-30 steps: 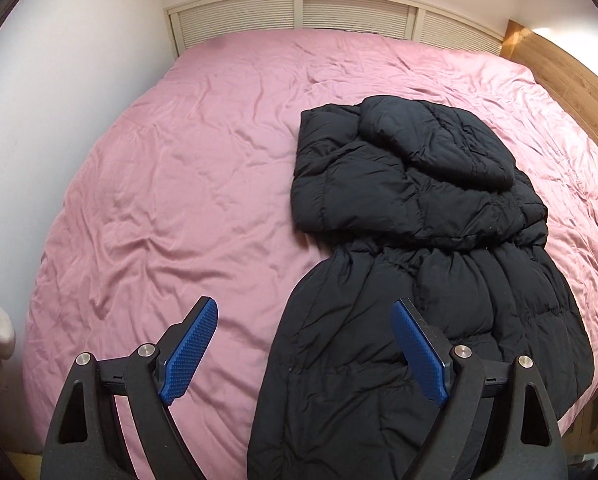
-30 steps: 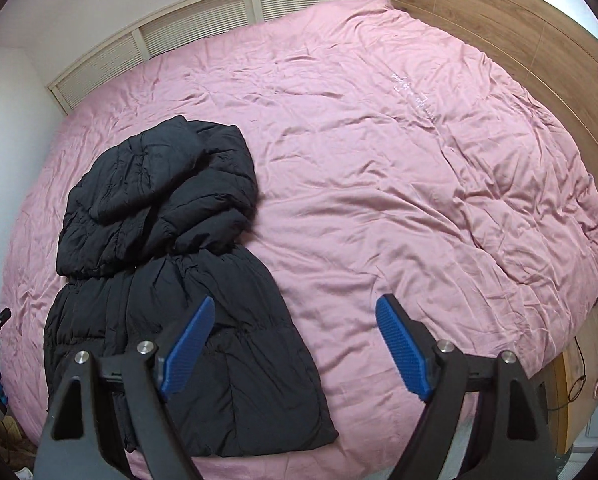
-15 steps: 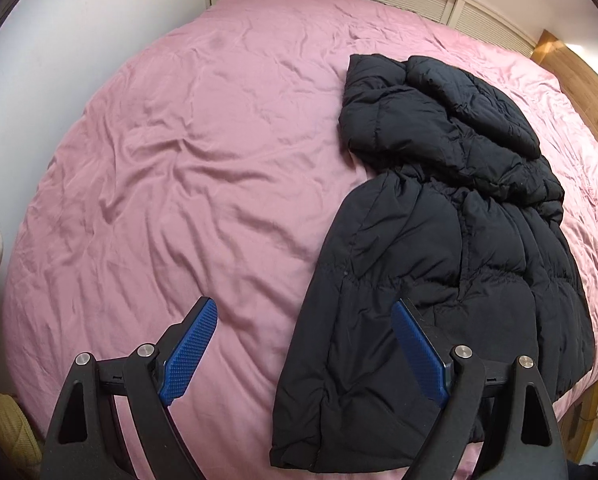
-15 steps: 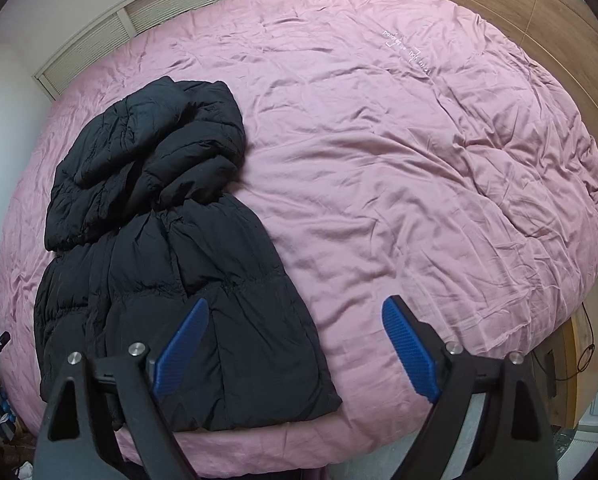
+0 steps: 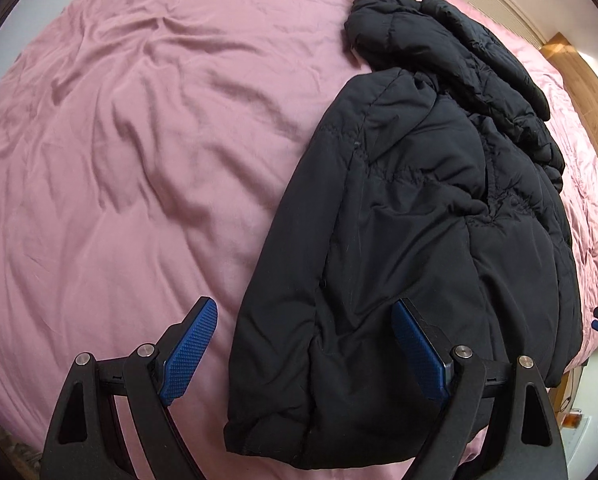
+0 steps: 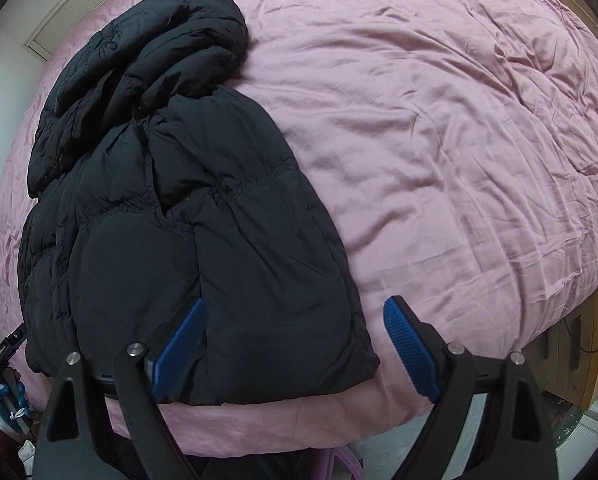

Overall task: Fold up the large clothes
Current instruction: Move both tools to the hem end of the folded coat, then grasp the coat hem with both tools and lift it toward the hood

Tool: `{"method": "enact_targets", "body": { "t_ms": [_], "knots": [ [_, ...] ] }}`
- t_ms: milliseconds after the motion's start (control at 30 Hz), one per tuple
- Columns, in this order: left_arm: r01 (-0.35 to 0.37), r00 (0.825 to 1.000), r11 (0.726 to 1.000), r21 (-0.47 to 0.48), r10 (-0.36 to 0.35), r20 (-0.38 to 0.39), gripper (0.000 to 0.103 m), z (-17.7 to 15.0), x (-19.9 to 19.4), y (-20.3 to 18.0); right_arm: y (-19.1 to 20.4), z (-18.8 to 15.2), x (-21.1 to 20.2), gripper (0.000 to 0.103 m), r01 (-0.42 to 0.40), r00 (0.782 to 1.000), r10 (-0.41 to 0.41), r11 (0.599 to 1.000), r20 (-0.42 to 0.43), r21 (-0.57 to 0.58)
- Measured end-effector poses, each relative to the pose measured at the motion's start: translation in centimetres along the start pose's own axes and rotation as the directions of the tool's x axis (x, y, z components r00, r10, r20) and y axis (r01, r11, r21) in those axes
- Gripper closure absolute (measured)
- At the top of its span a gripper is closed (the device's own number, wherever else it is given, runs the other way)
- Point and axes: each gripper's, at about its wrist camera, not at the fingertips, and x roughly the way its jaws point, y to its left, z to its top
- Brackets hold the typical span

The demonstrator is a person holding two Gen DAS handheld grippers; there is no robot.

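Black puffer coat (image 5: 411,216) sprawls along the near edge of the pink duvet (image 5: 139,140). Left gripper (image 5: 303,354) and right gripper (image 6: 295,350) gape wide, empty. Looks soft, bulky, slippery; pinch the hem corners.

A wrinkled pink duvet (image 6: 439,152) is spread across the bed. Louvred panels (image 6: 79,8) are seen at ten o'clock, a wooden frame (image 5: 587,92) at two o'clock. Blurred clutter, possibly a tripod (image 6: 3,356), is glimpsed at eight o'clock.
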Motion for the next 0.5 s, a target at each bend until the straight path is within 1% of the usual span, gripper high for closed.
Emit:
{"method": "enact_targets", "body": {
  "t_ms": [167,267,400,500],
  "knots": [
    [0.024,0.999,1.000,-0.015,-0.024,-0.036,0.015,-0.6,1.5,0.2,-0.9,-0.5,3.0,0.012,-0.030,0.999,0.031,0.999,-0.038,0.025],
    [0.067,0.996,0.997,-0.045,-0.070,-0.063,0.015,-0.8,2.2,0.5,-1.8,-0.5,4.5,0.012,-0.065,0.996,0.068,0.997,-0.055,0.053],
    [0.123,0.985,0.986,-0.115,-0.135,-0.106,0.015,-1.3,3.7,1.2,-2.9,-0.5,6.8,0.011,-0.142,0.984,0.152,0.984,-0.089,0.110],
    [0.137,0.980,0.981,-0.140,-0.155,-0.121,0.015,-1.8,4.2,1.2,-3.1,-0.5,8.0,0.011,-0.187,0.974,0.201,0.974,-0.107,0.130]
  ]
}}
